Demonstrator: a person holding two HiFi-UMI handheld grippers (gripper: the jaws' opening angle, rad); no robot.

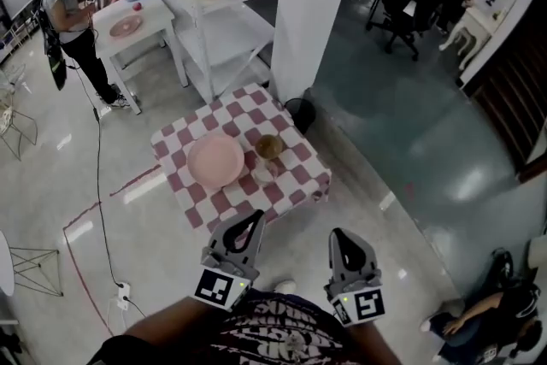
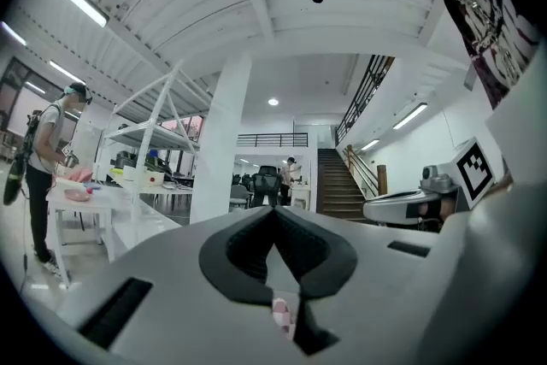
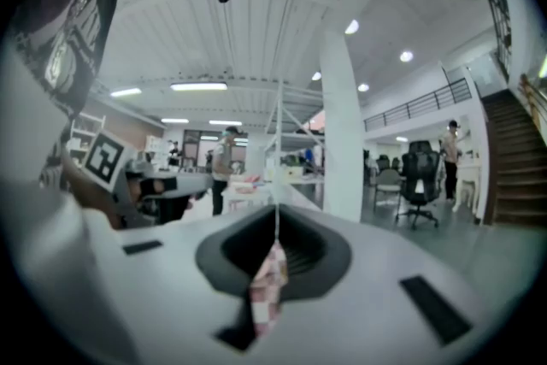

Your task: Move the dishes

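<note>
1. My left gripper [image 1: 254, 218] and right gripper [image 1: 340, 237] sit at the bottom centre of the head view. Both have their jaws pressed together with nothing held. The pink plate [image 1: 215, 161] and brown bowl [image 1: 268, 146] lie well apart from the fingertips, further up the frame on a small table [image 1: 295, 184] in the middle of the picture.
2. The plate is round, shallow and smooth, and sits on the left half of the tabletop. The bowl is rounded and stands just beside the plate's right rim. Below the bowl is a small clear item [image 1: 261, 172], close to the plate. I cannot tell what it is.
3. The table is draped in a checked cloth [image 1: 184, 151] of pink and white squares, which hangs over the edges. A square white pillar [image 1: 316, 4] rises behind it at upper centre. The floor [image 1: 410, 150] is glossy and reflective.
4. Each gripper has a pale grey body, with black pads that meet in a pointed tip.
5. Only the head view shows the dishes.
6. The left gripper view shows its pads meeting in a thin seam. A staircase [image 2: 340, 192] is at centre right and a person [image 2: 43, 175] stands at the left edge.
7. The right gripper view shows a sliver of the checked cloth through the gap under its closed pads. An office chair [image 3: 419, 184] is at the right.
</note>
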